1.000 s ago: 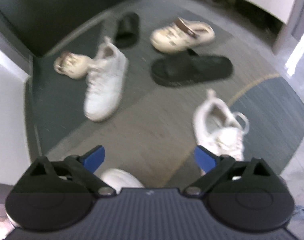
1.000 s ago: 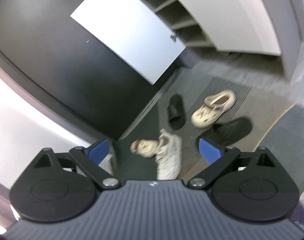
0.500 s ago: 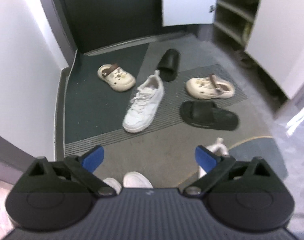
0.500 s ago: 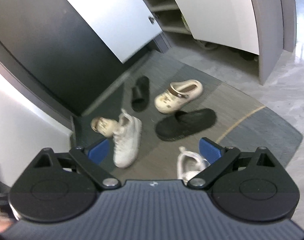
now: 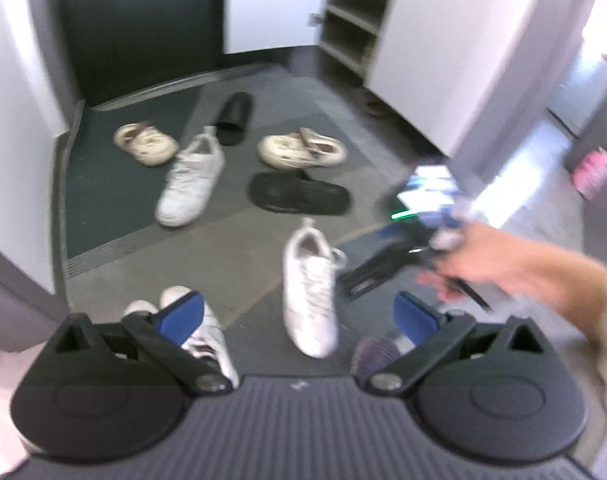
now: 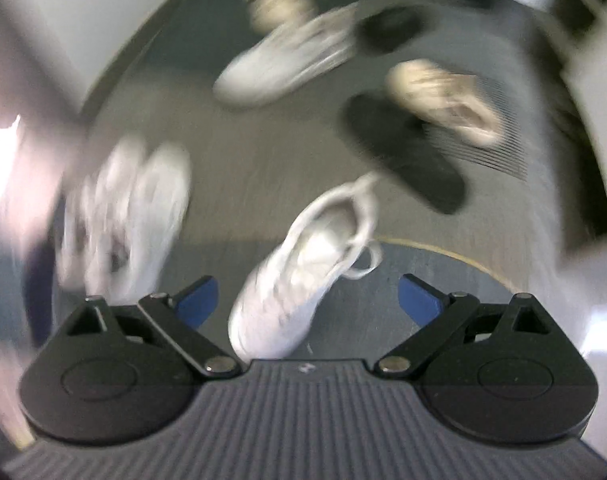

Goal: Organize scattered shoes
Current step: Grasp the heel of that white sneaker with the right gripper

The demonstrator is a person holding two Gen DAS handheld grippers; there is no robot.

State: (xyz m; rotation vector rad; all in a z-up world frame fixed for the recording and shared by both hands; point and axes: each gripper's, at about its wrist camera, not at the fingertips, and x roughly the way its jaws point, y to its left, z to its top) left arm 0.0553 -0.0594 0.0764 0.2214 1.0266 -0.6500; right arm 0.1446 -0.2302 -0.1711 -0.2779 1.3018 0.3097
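Shoes lie scattered on the entry floor. A white sneaker (image 5: pixel 309 300) lies nearest, with its partner (image 5: pixel 189 182) further off on the mat. Two cream clogs (image 5: pixel 145 144) (image 5: pixel 299 148) and two black slides (image 5: pixel 233 118) (image 5: pixel 299 198) lie around them. My left gripper (image 5: pixel 299 316) is open and empty, high above the floor. My right gripper (image 6: pixel 307 299) is open, pointing down at the near white sneaker (image 6: pixel 303 276), which shows between its fingers without touching them. In the left wrist view a hand (image 5: pixel 483 264) holds that gripper, blurred.
The person's own white shoes (image 5: pixel 183 320) stand at the near left. A shoe cabinet with open shelves (image 5: pixel 351 20) and a white door (image 5: pixel 271 4) is at the back right. A dark door (image 5: pixel 143 20) is behind the mat (image 5: pixel 103 184). White walls close the left side.
My right gripper has swung down from facing the doorway to over the near white sneaker, and its view is blurred. The hand holding it has come into the left wrist view.
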